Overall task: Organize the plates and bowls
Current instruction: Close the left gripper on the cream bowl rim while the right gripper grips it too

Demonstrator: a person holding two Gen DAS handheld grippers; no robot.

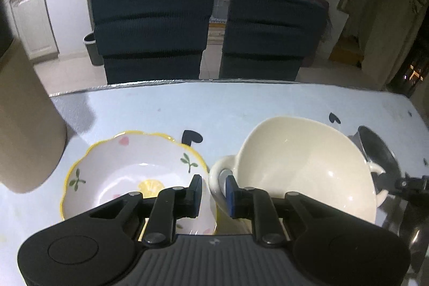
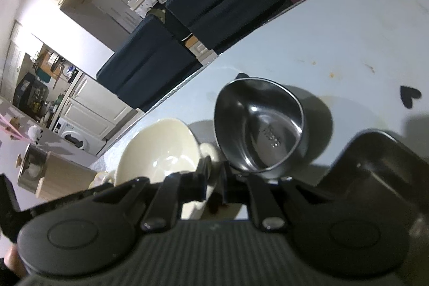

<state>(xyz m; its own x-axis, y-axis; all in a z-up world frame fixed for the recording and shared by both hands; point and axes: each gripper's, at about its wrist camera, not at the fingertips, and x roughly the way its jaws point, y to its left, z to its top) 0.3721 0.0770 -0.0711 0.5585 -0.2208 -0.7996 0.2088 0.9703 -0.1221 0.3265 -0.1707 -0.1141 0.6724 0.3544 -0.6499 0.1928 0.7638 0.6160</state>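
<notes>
A pale blue surface (image 1: 241, 103) carries three vessels in a row, with two dark blue chairs (image 1: 152, 28) pushed up to its far edge and a tan cylindrical container (image 1: 24, 125) standing at the left. The floral bowl (image 1: 128, 173), yellow-rimmed, sits upright on the left. Just beside it, the cream bowl (image 1: 303, 165) tips its mouth toward the camera, its two loop handles lying on a left-right axis. Behind its right side, the steel bowl (image 2: 262, 125) is tilted up too, opening toward the right wrist camera.

The left tongs (image 1: 213, 192) are closed around the cream bowl's left handle (image 1: 217, 173), one pad outside the loop and the blue pad against its inner side. The right tongs (image 2: 214, 178) are clenched; they seem to pinch the steel bowl's near rim, though the dim, cluttered view leaves that uncertain.
</notes>
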